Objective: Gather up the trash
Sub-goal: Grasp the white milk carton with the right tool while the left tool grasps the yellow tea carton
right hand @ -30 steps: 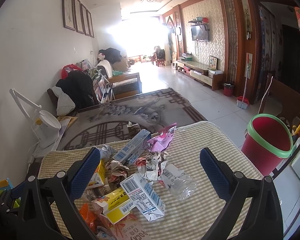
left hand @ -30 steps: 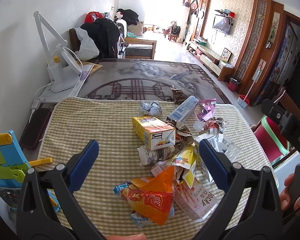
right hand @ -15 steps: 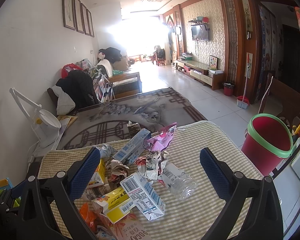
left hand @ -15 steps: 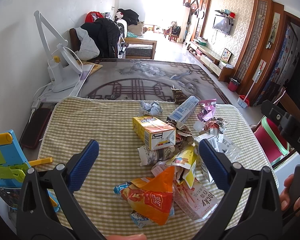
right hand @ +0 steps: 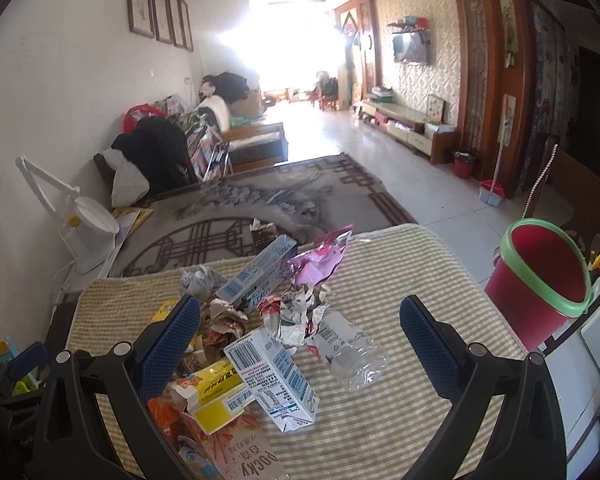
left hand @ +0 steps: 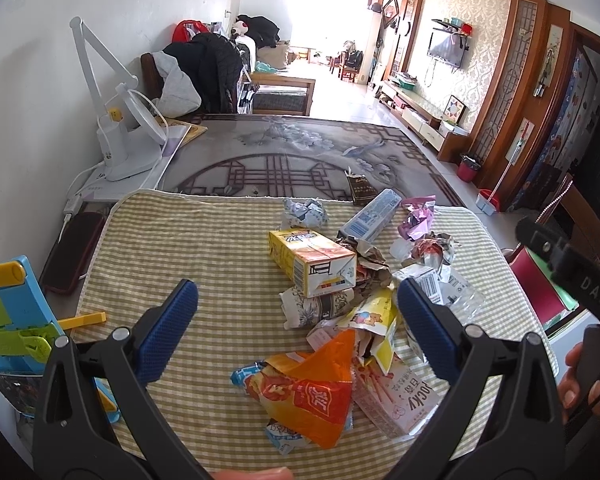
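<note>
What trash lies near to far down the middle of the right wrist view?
Pocky box → white carton → crumpled foil wrapper → blue-white tube box → brown packet at the mat's far edge.

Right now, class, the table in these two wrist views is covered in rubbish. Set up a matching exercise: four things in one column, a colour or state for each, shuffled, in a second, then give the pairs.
Column 1
1. bin
2. plastic bottle
3. snack bag
4. juice carton

Column 2
A. orange, crumpled
B. clear, lying on its side
C. red with a green rim
D. yellow, boxy

Pairs: 1-C, 2-B, 3-A, 4-D
</note>
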A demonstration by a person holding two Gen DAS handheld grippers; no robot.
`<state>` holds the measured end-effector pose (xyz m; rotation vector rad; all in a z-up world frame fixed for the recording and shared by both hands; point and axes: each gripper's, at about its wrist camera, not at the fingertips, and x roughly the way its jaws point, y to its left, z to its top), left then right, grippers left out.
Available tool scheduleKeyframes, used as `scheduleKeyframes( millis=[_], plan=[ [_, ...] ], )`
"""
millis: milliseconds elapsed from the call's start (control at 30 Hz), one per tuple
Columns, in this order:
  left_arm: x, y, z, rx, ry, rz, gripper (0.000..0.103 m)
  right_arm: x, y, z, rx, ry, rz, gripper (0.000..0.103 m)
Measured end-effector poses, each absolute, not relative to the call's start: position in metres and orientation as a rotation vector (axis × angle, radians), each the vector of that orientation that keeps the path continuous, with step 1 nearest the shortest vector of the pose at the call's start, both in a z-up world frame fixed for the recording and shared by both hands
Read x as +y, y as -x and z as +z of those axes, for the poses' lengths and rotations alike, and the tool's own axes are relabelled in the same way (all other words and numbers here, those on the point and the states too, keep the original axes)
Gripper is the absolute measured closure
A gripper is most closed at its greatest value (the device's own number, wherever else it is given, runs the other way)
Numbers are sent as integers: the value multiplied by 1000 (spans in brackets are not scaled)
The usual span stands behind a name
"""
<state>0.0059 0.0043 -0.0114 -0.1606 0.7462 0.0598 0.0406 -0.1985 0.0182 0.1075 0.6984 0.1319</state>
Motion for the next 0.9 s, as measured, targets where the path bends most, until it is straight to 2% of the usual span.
scheduleKeyframes(
  millis=[133, 367, 467, 500, 533, 767, 900],
  plan=[
    [17, -7, -14, 728, 161, 95, 5, -188, -68, -22, 933, -27, 272, 7],
    [33, -7, -20, 718, 152, 133, 5, -157, -76, -81, 1005, 159, 252, 10],
    [33, -13, -22, 783, 141, 119, 5, -149, -83, -101, 1027, 226, 232, 29],
    [32, -17, -24, 810, 151, 88, 5, -148, -85, -106, 1044, 239, 226, 50],
    [32, -19, -25, 821, 162, 63, 5, -149, -88, -110, 1061, 228, 231, 63],
    [32, -72, -38, 876, 260, -37, 5, -171, -66, -75, 965, 120, 250, 66],
    [46, -126, -68, 1003, 415, -39, 5, -177, -52, -53, 931, 82, 252, 66]
  ],
)
